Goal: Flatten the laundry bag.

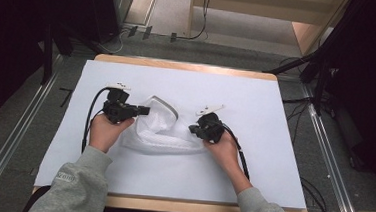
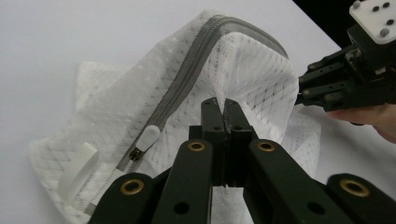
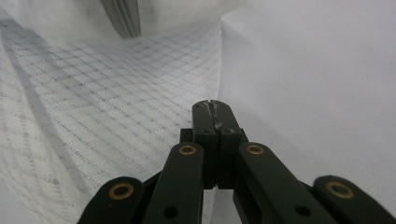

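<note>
A white mesh bag (image 1: pixel 160 130) with a grey zipper (image 2: pixel 187 79) lies crumpled at the middle of the table, its zipper edge pulled up into a peak. The white zipper pull (image 2: pixel 148 137) sits low on the zipper, beside a ribbed white tab (image 2: pixel 81 170). My left gripper (image 2: pixel 224 105) is shut at the bag's left side (image 1: pixel 145 110), with mesh pinched at its tips. At the bag's right edge my right gripper (image 3: pixel 214 106) is shut on the border of the mesh (image 3: pixel 93 116). The left gripper view shows it too, at the right gripper (image 2: pixel 301 91).
A white sheet (image 1: pixel 256 101) covers the wooden table (image 1: pixel 189 66). Metal floor rails (image 1: pixel 18 139) run along both sides. Cables and black stand legs (image 1: pixel 304 64) lie beyond the far right corner. A person's grey sleeves (image 1: pixel 75 188) come in from the near edge.
</note>
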A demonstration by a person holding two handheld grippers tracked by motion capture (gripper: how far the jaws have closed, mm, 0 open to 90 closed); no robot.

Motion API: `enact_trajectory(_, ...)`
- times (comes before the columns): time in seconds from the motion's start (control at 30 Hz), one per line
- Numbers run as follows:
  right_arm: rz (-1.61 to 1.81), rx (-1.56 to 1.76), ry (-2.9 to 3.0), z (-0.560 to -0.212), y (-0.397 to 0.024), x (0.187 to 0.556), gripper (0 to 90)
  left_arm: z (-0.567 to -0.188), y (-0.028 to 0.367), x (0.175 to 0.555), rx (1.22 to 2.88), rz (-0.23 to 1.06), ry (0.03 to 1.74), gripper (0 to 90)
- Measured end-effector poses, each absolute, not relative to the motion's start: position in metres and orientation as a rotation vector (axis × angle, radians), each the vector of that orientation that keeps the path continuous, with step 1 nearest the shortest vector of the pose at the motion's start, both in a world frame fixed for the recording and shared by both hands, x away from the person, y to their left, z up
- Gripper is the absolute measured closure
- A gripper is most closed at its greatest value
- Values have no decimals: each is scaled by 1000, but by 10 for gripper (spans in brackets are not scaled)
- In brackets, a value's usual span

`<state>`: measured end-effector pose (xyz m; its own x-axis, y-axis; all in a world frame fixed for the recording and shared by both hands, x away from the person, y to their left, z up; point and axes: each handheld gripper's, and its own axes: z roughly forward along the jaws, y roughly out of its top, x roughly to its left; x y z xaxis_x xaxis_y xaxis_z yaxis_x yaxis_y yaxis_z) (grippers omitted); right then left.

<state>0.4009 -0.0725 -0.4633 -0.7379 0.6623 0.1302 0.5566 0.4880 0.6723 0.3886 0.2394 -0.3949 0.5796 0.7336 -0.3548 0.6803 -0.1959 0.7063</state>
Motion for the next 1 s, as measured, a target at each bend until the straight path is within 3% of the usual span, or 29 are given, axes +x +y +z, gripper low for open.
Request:
enact_trajectory(0.47, 1160, 1118, 2473, -440, -108, 397, 900, -387, 284, 366, 1787, 138, 1217, 900)
enact_trajectory(0.77, 1150, 1104, 2441, -427, -124, 384, 900, -399, 291, 356, 1801, 76, 1264, 877)
enact_trajectory(0.93, 1115, 1112, 2438, -430, -137, 378, 900, -408, 290, 360, 1815, 43, 1278, 775)
enact_trajectory(1.0, 1097, 1124, 2425, -430, -142, 376, 900, -409, 287, 360, 1819, 40, 1262, 691)
